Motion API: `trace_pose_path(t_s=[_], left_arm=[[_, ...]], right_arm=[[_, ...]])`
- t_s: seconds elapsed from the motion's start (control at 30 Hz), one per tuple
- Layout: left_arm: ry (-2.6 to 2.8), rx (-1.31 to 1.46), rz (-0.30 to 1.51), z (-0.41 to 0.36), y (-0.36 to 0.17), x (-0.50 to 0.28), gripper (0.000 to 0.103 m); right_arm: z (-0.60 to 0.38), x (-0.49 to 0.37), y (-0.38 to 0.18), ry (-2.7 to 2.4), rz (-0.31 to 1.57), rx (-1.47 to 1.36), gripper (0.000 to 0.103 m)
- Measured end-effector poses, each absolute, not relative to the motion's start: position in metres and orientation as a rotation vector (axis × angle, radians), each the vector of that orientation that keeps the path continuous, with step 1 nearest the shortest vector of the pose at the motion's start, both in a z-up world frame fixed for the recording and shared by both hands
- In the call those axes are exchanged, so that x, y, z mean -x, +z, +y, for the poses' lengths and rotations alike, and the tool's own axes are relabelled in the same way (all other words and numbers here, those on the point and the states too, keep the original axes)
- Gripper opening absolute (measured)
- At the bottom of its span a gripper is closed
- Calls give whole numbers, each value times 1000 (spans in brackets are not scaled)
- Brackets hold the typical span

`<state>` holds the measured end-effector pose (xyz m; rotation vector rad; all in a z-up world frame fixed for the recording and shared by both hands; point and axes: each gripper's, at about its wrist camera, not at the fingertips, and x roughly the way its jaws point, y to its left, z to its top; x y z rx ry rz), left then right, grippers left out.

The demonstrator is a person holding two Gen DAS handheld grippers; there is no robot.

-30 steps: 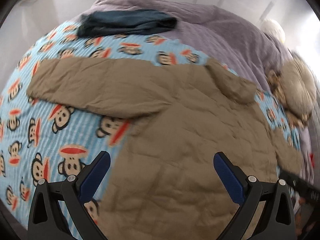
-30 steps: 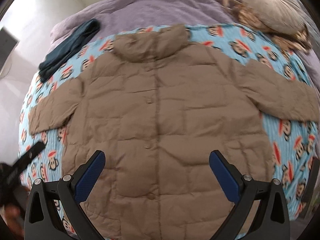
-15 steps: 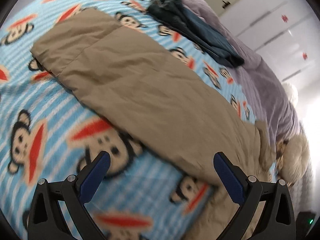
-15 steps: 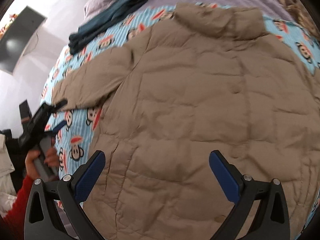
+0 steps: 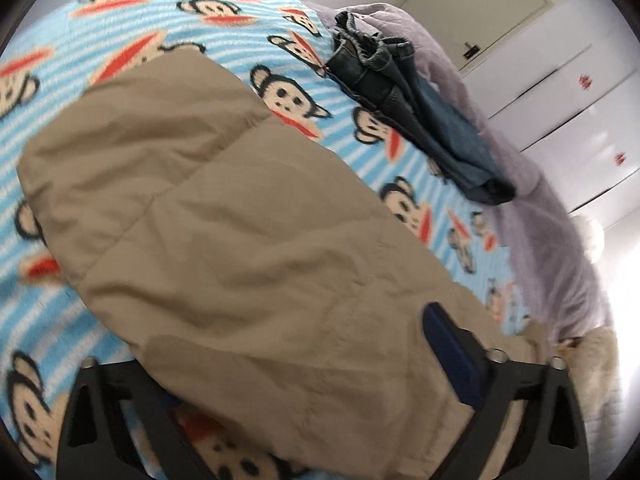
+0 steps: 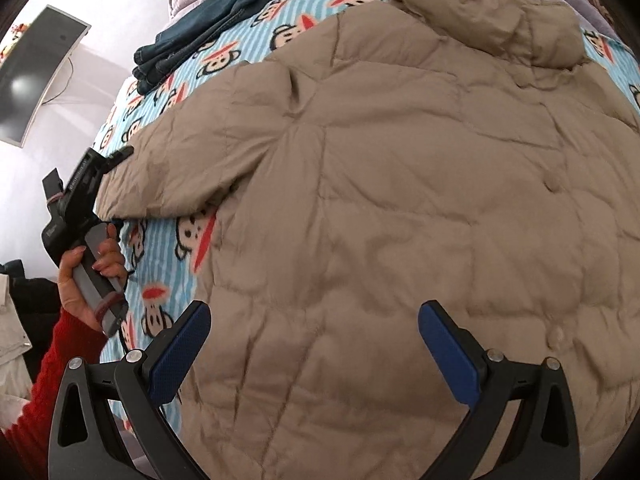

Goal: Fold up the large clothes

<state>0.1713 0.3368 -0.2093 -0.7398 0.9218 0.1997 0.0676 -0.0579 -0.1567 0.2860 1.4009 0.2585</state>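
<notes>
On the bed's monkey-print blanket (image 6: 208, 60) my tan puffer jacket (image 6: 420, 200) lies flat, front up. L claw (image 5: 304, 376) is closing round its left sleeve cuff (image 5: 224, 216), cloth between the jaws, not yet pinched. R claw (image 6: 316, 356) hangs spread wide over the jacket's near hem. Folded jeans (image 6: 224, 12) lie far left.
</notes>
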Motion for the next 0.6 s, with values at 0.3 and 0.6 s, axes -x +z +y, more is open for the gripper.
trace_pose_path(t_s=[0.3, 0.6], left_arm=[[151, 683, 844, 344, -174, -170, 10], [-27, 455, 718, 278, -80, -160, 10]], right_arm=[[-37, -118, -156, 278, 1284, -355, 103], [-18, -164, -180, 359, 1245, -525, 20]])
